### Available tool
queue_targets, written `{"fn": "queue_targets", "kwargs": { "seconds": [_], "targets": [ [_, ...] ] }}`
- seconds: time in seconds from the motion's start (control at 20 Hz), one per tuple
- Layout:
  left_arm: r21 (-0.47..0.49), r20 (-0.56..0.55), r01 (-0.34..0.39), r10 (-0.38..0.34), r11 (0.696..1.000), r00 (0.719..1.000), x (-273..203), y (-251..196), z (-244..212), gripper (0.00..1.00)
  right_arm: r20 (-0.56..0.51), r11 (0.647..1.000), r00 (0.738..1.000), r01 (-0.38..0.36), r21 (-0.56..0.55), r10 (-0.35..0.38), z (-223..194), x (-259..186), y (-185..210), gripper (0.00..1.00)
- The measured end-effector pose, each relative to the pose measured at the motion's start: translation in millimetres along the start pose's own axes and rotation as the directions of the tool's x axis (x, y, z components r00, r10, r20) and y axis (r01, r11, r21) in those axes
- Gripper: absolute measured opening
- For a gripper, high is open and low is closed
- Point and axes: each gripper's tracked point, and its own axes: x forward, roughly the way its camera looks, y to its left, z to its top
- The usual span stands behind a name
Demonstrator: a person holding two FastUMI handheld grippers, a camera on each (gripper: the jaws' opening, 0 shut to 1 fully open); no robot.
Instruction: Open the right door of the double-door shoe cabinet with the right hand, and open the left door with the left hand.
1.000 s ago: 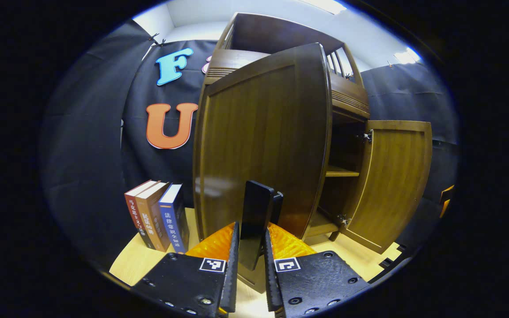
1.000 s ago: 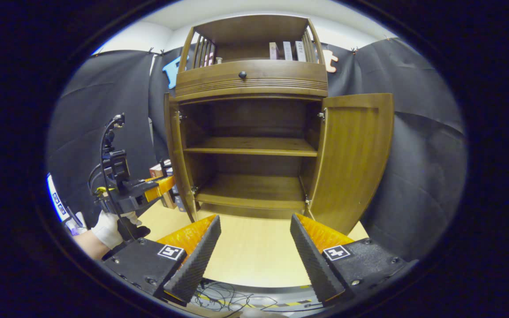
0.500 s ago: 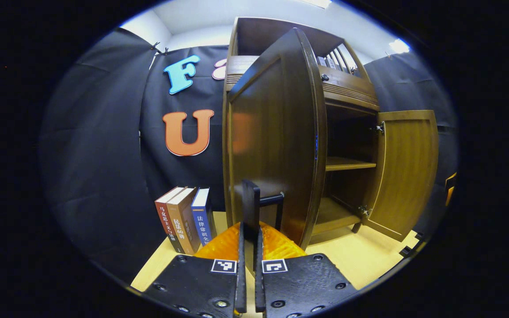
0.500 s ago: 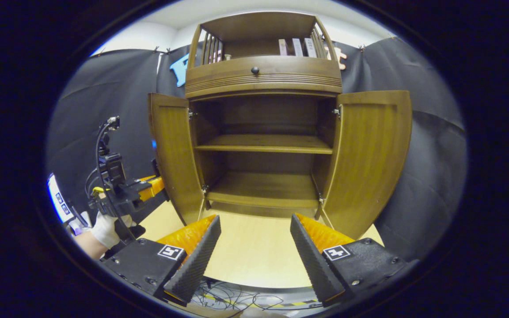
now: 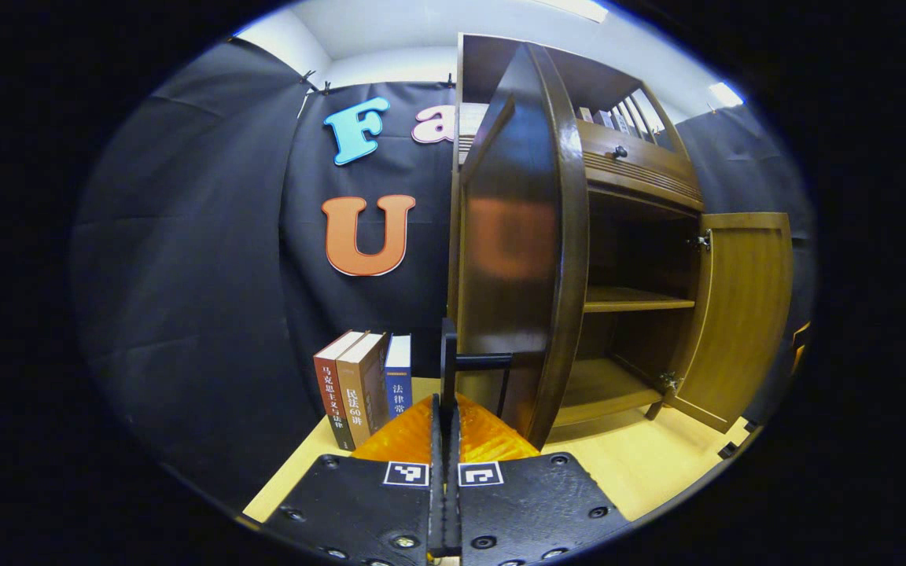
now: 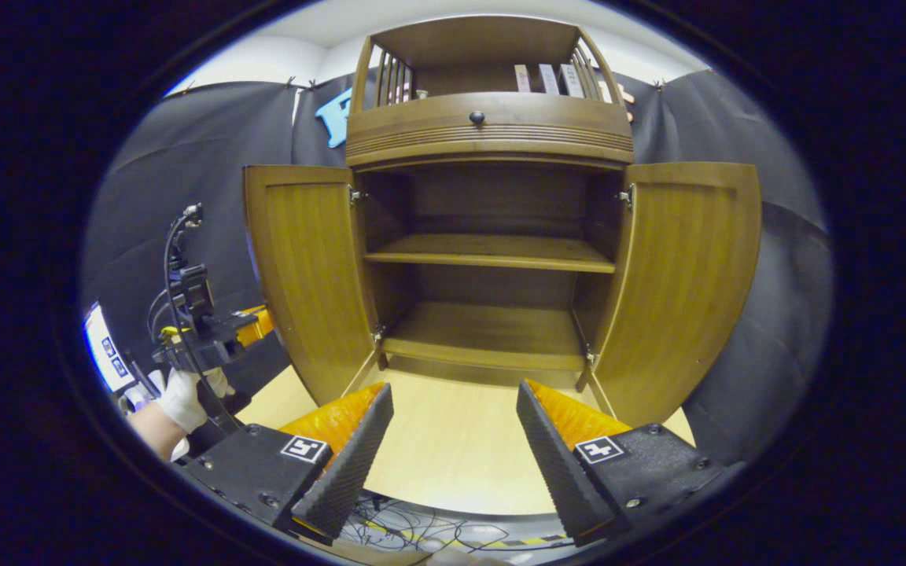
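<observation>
Left gripper (image 5: 445, 440): clenched on left door's (image 5: 520, 259) handle (image 5: 448, 358), at 6 o'clock.
Right gripper (image 6: 453, 440): released, level, facing cabinet (image 6: 492, 259).

Both shelves (image 6: 489, 253) at frame centre lie bare between the swung-out left door (image 6: 307, 267) and right door (image 6: 677, 275); books (image 5: 362, 385) block lower left.

left hand-held gripper (image 5: 445, 440) clamped closed, right hand-held gripper (image 6: 453, 440) spread wide

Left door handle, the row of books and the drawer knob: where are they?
Left door handle (image 5: 448, 358): left gripper view, its upright bar.
Books (image 5: 355, 391): left gripper view, middle spine.
Drawer knob (image 6: 476, 117): right gripper view, its round face.
</observation>
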Motion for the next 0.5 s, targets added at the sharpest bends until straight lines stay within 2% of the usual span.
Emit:
{"fn": "queue_targets", "kwargs": {
  "seconds": [0.5],
  "targets": [
    [0.033, 0.029, 0.1, -0.101, 0.994, 0.995, 2.2, 22.7, 2.1, 0.0, -0.025, 1.0, 1.0, -0.017, 0.0, 0.017, -8.7, 3.3, 5.7, 0.99]
  ]
}}
